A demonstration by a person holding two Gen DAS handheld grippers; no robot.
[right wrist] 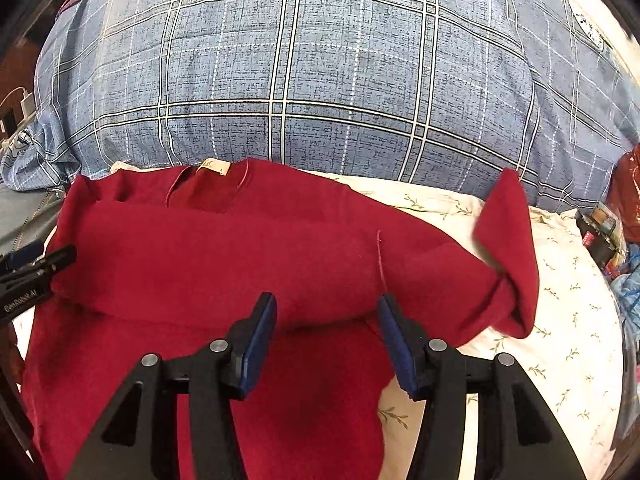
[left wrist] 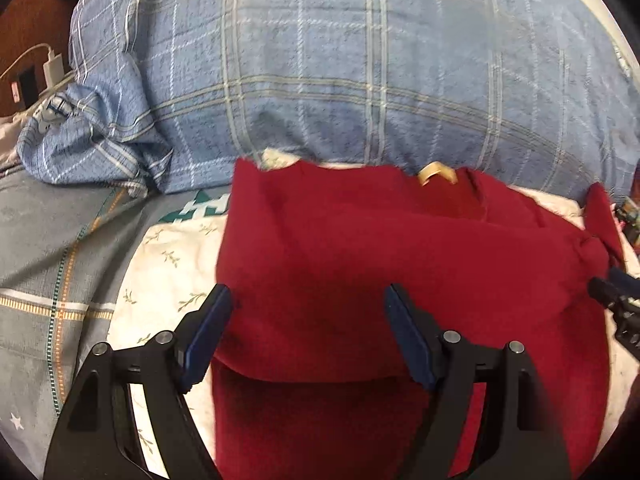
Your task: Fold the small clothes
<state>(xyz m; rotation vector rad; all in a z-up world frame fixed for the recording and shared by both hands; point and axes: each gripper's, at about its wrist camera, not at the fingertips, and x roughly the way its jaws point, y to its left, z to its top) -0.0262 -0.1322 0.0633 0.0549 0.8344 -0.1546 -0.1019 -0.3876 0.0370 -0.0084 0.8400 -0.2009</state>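
A dark red knit garment (left wrist: 360, 264) lies on a white leaf-print cloth (left wrist: 168, 272), its lower part folded up over its body, its neck label (left wrist: 436, 174) at the far side. My left gripper (left wrist: 308, 304) is open and empty just above the folded edge, near the garment's left side. In the right wrist view the garment (right wrist: 248, 256) fills the middle, with one sleeve (right wrist: 508, 248) bent upward at the right. My right gripper (right wrist: 326, 312) is open and empty over the folded edge. Each gripper's tips show at the edge of the other's view.
A big blue plaid pillow (right wrist: 320, 80) lies right behind the garment. A grey patterned sheet (left wrist: 48, 260) lies at the left. A white charger and cable (left wrist: 52, 68) lie at the far left. Cluttered packets (right wrist: 604, 236) lie at the far right.
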